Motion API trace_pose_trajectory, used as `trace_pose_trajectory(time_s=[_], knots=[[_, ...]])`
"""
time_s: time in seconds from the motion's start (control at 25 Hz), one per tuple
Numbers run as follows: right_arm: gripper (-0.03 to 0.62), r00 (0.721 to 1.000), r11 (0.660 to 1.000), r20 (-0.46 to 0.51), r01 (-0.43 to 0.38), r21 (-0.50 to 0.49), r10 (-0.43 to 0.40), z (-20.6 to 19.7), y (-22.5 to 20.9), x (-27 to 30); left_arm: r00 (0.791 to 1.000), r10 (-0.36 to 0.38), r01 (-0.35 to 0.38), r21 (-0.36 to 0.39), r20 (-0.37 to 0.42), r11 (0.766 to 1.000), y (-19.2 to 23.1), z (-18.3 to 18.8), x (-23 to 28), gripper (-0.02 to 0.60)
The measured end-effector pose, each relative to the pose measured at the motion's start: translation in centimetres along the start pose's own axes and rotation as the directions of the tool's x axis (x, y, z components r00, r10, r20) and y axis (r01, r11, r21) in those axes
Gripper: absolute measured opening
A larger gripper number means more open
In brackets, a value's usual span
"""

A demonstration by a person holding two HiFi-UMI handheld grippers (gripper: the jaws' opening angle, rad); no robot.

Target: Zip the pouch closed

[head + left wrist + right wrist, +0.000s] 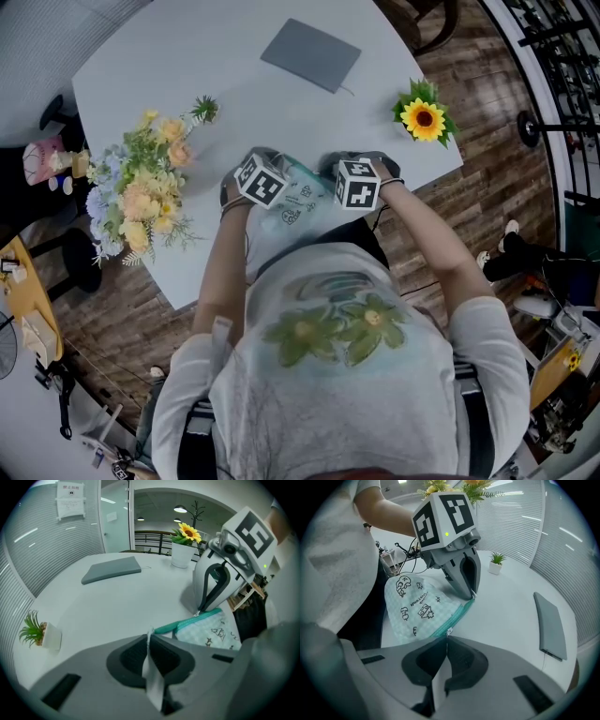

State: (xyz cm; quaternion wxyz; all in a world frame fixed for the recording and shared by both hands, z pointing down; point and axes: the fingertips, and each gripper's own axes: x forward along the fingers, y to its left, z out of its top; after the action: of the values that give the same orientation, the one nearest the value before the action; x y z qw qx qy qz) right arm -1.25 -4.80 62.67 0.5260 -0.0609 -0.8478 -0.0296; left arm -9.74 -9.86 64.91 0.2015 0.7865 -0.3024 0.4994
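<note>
A mint checked pouch [298, 200] with cartoon prints and a teal zipper [457, 616] lies at the front edge of the white table [234, 84], between my two grippers. My left gripper [149, 637] is shut on a white tab at one end of the pouch [208, 632]. In the right gripper view its fingertips [472, 594] meet at the far end of the zipper. My right gripper [446, 639] is shut on the small silver zipper pull [449, 631]. In the left gripper view the right gripper [198, 612] touches the zipper line [187, 623].
A flat grey case [311, 54] lies at the table's far side. A potted sunflower [424, 117] stands at the right, a small green plant [204, 110] and a big bouquet [141, 187] at the left. The table's edge [323, 239] runs just under the pouch.
</note>
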Motion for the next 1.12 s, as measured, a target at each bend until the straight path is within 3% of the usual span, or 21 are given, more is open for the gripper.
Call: trace_pose_trajectory(time_s=[1.12], knots=[[0.020, 1.000, 0.999, 0.003, -0.017, 0.042, 0.017, -1.7, 1.0, -0.5, 1.000, 0.007, -0.007, 0.001, -0.002, 1.000, 0.1, -0.1, 0.1, 0.021]])
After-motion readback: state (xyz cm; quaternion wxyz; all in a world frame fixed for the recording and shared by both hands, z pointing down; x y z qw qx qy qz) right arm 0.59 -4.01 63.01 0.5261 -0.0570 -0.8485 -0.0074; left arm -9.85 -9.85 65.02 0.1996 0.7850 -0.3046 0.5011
